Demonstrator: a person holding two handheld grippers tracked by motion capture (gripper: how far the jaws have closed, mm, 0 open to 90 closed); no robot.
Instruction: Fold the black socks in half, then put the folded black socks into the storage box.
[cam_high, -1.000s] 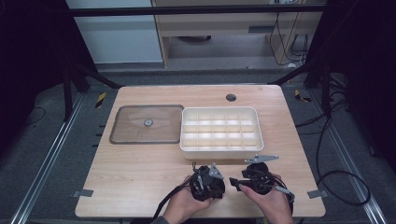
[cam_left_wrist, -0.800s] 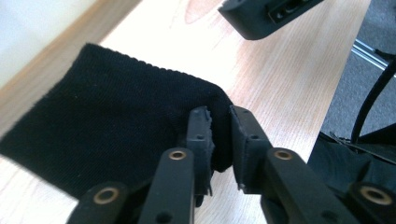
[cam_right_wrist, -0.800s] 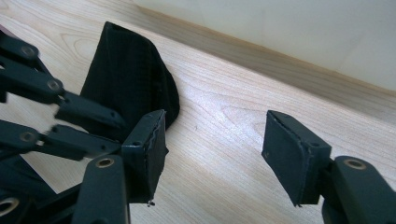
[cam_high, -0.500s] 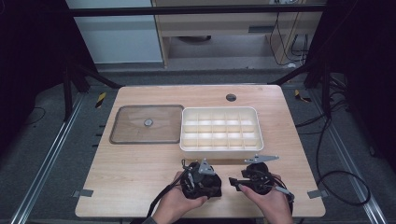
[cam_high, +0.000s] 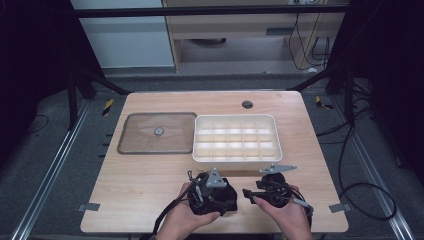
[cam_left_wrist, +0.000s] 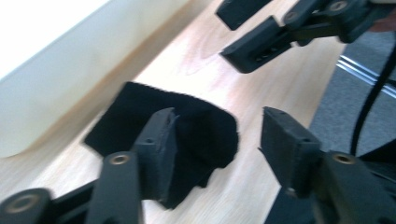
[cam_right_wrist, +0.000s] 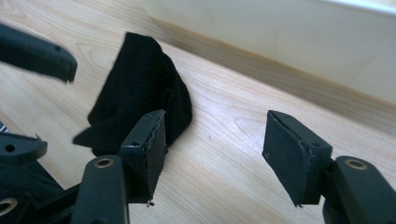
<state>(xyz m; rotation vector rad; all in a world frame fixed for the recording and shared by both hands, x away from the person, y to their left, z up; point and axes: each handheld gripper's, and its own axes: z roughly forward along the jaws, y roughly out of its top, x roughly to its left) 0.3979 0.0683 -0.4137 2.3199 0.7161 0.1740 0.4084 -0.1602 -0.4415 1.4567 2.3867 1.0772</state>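
Observation:
A small piece of black cloth (cam_left_wrist: 196, 135) lies crumpled on the wooden table, close to the white tray's near wall. My left gripper (cam_left_wrist: 219, 123) hovers just above it. Its jaws have just been opening, and the cloth (cam_right_wrist: 140, 93) lies loose below them, partly behind one jaw. My right gripper (cam_right_wrist: 212, 121) stands open beside the cloth with bare table between its pads. In the high view both grippers, left (cam_high: 222, 192) and right (cam_high: 250, 192), face each other near the table's front edge.
A white tray (cam_high: 235, 119) divided into several empty compartments sits mid-table, just beyond the grippers. To its left lies a brown flat tray (cam_high: 135, 145) with a small round knob. A round hole (cam_high: 247, 104) is in the far tabletop.
My left hand has risen a little and shifted, and its gripper has gone from shut to open. The right hand has kept still.

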